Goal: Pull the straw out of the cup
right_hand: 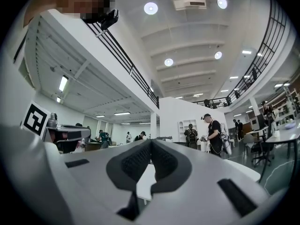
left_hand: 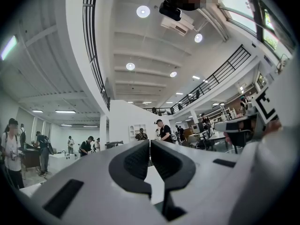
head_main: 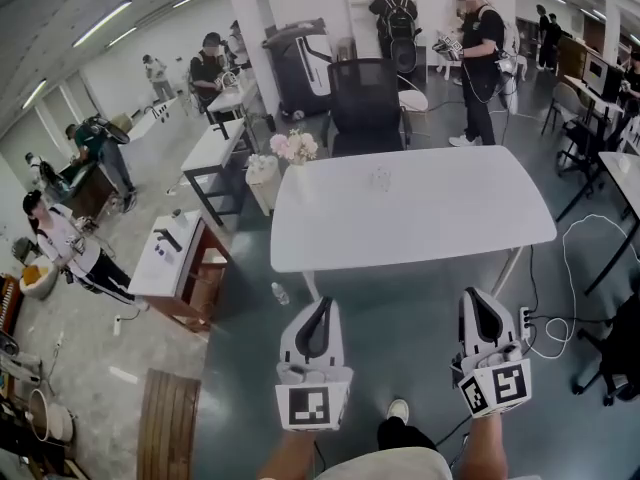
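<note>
A small clear cup (head_main: 381, 178) stands on the white table (head_main: 420, 230), toward its far middle; it is too small to make out a straw. Both grippers hang in front of the table's near edge, over the floor, well short of the cup. My left gripper (head_main: 322, 303) points at the table with its jaws together and nothing between them. My right gripper (head_main: 478, 296) is beside it, likewise shut and empty. In the left gripper view the dark pads (left_hand: 140, 161) meet at the tip (left_hand: 150, 142). The right gripper view shows the same at its tip (right_hand: 151, 142).
A black office chair (head_main: 365, 103) stands behind the table, with pink flowers (head_main: 294, 146) at its far left corner. A low side table (head_main: 182, 253) is to the left. A bottle (head_main: 280, 293), a power strip (head_main: 524, 320) and white cable (head_main: 570, 258) lie on the floor. People work around the room.
</note>
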Demonstrator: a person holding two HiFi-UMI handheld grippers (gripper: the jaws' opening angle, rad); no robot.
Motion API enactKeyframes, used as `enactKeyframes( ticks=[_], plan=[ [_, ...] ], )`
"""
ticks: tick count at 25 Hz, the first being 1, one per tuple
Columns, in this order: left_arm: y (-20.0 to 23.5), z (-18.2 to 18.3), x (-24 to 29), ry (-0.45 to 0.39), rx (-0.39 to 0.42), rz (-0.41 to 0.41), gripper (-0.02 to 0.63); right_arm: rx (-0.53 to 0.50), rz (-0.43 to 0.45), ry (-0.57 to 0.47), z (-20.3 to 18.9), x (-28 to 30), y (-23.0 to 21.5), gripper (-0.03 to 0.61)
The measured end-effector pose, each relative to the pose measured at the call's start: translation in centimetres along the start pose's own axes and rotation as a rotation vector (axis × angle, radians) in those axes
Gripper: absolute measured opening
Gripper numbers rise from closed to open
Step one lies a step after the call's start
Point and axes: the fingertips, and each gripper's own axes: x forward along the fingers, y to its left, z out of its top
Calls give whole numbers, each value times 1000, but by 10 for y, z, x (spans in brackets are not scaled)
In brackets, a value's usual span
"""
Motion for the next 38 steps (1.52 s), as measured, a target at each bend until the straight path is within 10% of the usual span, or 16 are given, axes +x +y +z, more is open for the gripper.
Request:
enactKeyframes(
  ticks=[18,38],
  plan=[
    [-45,-18,184,18,27,1,9,-64,-34,12,-27,114,-147,2],
    [37,-75,291,30,-53,19,9,-96,-30,65,-65,260,-150,2]
  ],
)
